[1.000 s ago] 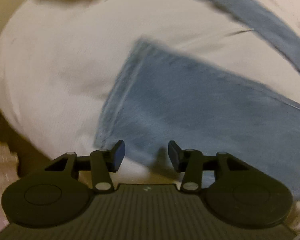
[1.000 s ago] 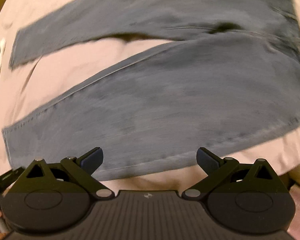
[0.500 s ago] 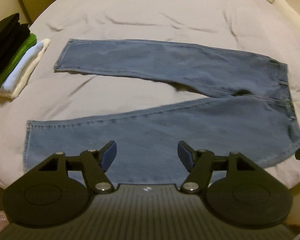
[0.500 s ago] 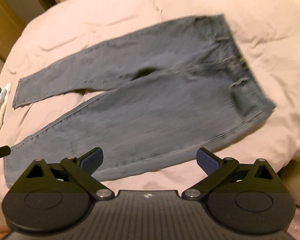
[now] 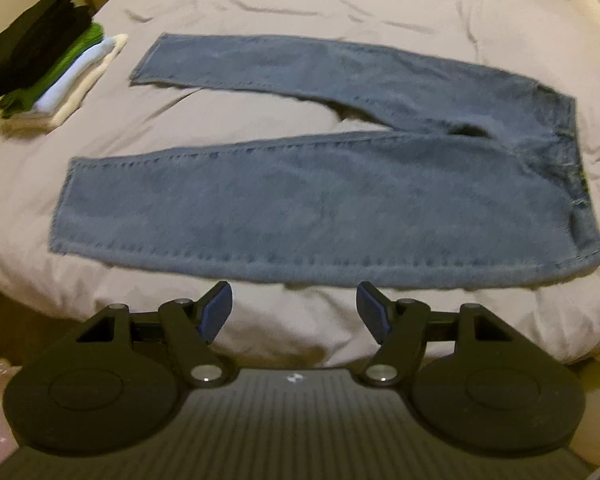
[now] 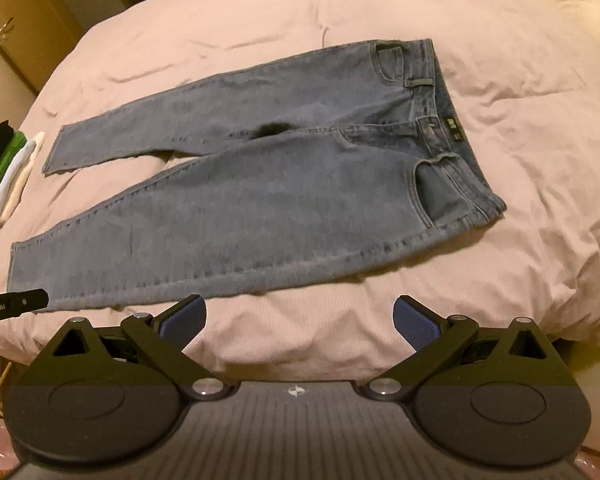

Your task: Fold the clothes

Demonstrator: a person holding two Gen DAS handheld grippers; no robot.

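Jeans (image 5: 332, 208) spread flat on the bed (image 5: 260, 12), front side up, both legs stretched toward the left and the waistband (image 6: 440, 92) at the right. Legs parted in a narrow V, with bare cover between them; far leg ending near the stack (image 5: 48, 72), near leg ending close to the bed's front edge. Near the crotch a dark spot, perhaps a shadowed fold, hard to tell in the blurred left view. Front pocket (image 6: 428, 184) and a small dark label inside the waistband visible in the right view.

Stack of folded clothes at the left edge of the bed: black on top, then green, white and cream. Not touching the jeans, just beside the far hem.

Left gripper (image 5: 296, 312) over the front edge of the bed, just short of the near leg. Jaws apart, nothing between them, blue pads (image 5: 216, 312) bare.

Right gripper (image 6: 300, 320) likewise over the front edge, below the thigh part of the jeans. Jaws spread wider, released, holding nothing. Part of the left gripper's black body seen at the left margin of the right view, over the near hem.

Wooden cupboard doors (image 6: 16, 28) behind the bed at upper left.
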